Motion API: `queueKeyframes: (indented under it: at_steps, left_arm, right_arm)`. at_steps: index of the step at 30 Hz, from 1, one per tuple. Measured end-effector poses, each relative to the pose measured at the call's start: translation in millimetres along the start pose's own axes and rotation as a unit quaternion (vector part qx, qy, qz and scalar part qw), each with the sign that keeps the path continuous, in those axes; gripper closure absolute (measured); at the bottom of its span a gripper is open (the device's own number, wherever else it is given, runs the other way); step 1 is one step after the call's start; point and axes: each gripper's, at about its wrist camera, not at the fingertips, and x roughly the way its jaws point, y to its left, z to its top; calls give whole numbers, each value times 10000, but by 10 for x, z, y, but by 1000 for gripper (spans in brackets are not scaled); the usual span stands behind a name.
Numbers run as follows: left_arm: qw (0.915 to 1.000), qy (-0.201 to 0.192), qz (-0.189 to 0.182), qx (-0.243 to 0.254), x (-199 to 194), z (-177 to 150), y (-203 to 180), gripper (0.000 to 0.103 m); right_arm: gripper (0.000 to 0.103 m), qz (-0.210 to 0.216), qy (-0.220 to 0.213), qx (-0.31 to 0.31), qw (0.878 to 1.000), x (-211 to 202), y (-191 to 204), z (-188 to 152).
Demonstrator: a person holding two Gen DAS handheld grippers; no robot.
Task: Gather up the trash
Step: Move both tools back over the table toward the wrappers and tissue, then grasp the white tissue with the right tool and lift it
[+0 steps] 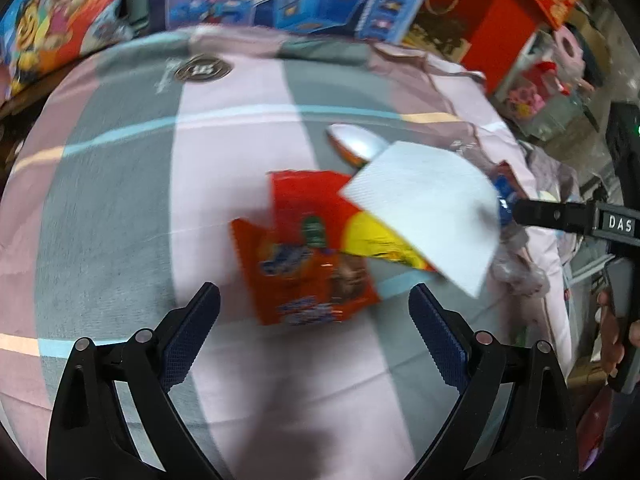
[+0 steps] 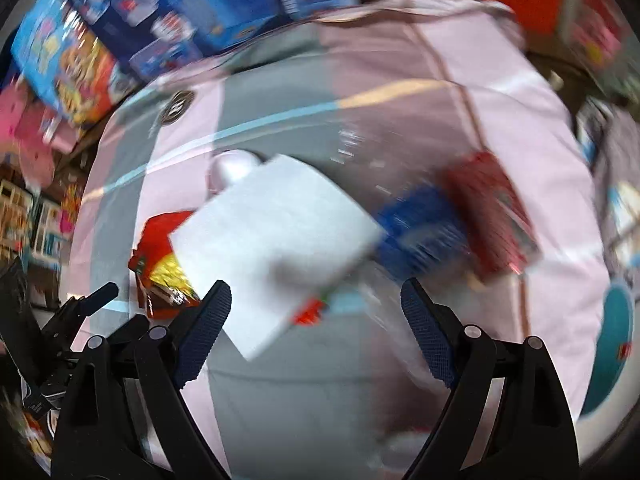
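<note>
Both hand-held grippers wide apart, holding nothing | left hand-held gripper (image 1: 314, 330) above orange wrapper (image 1: 304, 268) | right hand-held gripper (image 2: 316, 330) above white napkin (image 2: 272, 240)

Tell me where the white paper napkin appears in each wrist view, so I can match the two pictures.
Left wrist view: the white paper napkin is right of centre, lying over the yellow edge of the red snack wrapper.
Right wrist view: the napkin is near the centre, just beyond the right tool's left finger.
Shared landmark: the round dark emblem printed on the striped cloth, upper left in both.
</note>
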Motion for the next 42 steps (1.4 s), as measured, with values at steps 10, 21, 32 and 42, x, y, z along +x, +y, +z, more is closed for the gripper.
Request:
queueKeyframes:
  at_steps: [10,21,32,42]
  left_arm:
    - [9996,212,-26,-177,168,-4,250,8]
    - [9988,304,-76,-368,248,-110,311,8]
    - [9990,328,-168,-253,97,-345,107,8]
    - [9998,173,-131,-43,-115,-489,-130,8]
  right_arm:
    - [20,-256,306,-722,9966,562,383,286]
    - [51,42,119,-864,9962,498,518,56]
    - [71,525,432,-746,9949,290,495,-618]
    - [56,1233,300,311,9914,-75,29,-737]
